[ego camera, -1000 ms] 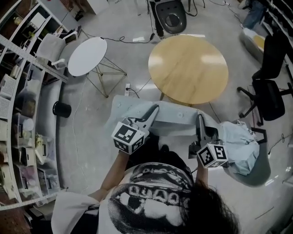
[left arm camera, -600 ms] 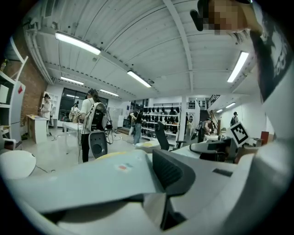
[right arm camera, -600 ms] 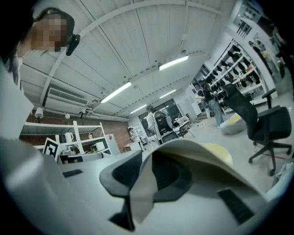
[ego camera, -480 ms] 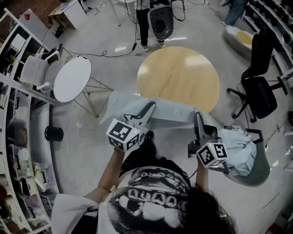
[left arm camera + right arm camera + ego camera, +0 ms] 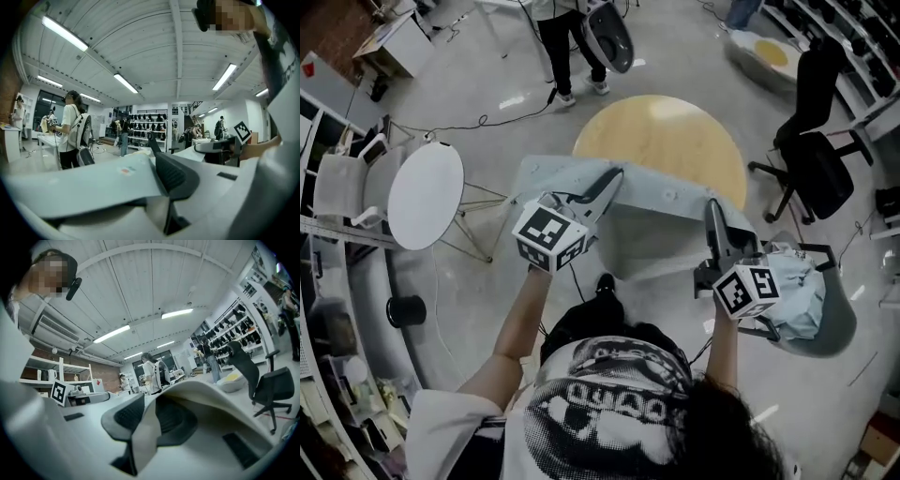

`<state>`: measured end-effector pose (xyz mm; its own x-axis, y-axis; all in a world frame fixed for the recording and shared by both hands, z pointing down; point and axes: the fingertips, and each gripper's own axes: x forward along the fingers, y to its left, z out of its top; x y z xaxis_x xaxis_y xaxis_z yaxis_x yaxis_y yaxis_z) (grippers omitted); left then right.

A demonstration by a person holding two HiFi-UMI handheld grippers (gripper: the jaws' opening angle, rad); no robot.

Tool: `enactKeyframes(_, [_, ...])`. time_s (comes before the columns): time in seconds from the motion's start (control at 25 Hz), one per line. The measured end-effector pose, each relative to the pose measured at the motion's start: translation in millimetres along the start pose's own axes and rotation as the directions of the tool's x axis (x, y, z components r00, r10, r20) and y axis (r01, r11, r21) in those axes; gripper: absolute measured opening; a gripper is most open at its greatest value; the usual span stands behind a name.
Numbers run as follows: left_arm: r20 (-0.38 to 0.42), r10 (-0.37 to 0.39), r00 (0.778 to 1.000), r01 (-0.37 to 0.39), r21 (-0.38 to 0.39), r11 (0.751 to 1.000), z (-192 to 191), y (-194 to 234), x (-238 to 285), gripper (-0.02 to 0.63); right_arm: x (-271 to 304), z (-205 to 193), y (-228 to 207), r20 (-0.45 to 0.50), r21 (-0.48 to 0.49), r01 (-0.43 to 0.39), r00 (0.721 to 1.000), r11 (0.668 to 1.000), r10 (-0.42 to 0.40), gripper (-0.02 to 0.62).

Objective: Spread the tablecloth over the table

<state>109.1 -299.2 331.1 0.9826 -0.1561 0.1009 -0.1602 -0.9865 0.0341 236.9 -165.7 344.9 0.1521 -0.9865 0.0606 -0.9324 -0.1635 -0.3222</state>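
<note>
A pale blue-grey tablecloth (image 5: 647,220) hangs stretched in the air between my two grippers, its far edge reaching over the near rim of the round wooden table (image 5: 675,141). My left gripper (image 5: 612,178) is shut on the cloth's left part, and the cloth (image 5: 93,183) is pinched between its jaws in the left gripper view. My right gripper (image 5: 712,211) is shut on the cloth's right part; a fold of cloth (image 5: 145,441) sits between its jaws in the right gripper view. Both grippers are raised and point toward the ceiling.
A white oval side table (image 5: 422,192) stands to the left, a black office chair (image 5: 811,159) to the right. More light cloth (image 5: 797,291) lies heaped in a grey tub (image 5: 836,330) at my right. A person (image 5: 567,47) stands beyond the wooden table. Shelves line the left wall.
Both grippers have risen and moved forward with the cloth, whose far edge now overlaps the wooden table's near rim. The head view has shifted forward.
</note>
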Motion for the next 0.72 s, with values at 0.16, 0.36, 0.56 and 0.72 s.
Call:
enactKeyframes(0.16, [0.033, -0.051, 0.998, 0.050, 0.046, 0.998, 11.9, 29.6, 20.9, 0.069, 28.2, 12.7, -2.0, 0.017, -0.037, 0.034, 0.999, 0.999, -0.033, 0.077])
enactKeyframes(0.36, [0.049, -0.104, 0.993, 0.099, 0.107, 0.989, 27.7, 54.6, 47.3, 0.071, 54.8, 28.5, -9.9, 0.029, -0.076, 0.075, 0.997, 0.994, -0.072, 0.080])
enactKeyframes(0.56, [0.085, -0.150, 0.985, 0.138, 0.138, 0.981, 56.5, 73.5, 74.5, 0.071, 77.9, 59.2, -17.8, 0.048, -0.118, 0.087, 0.995, 0.989, -0.081, 0.083])
enactKeyframes(0.72, [0.096, -0.173, 0.980, 0.157, 0.159, 0.975, 67.9, 89.4, 106.3, 0.072, 100.7, 74.9, -37.0, 0.042, -0.139, 0.107, 0.994, 0.985, -0.102, 0.084])
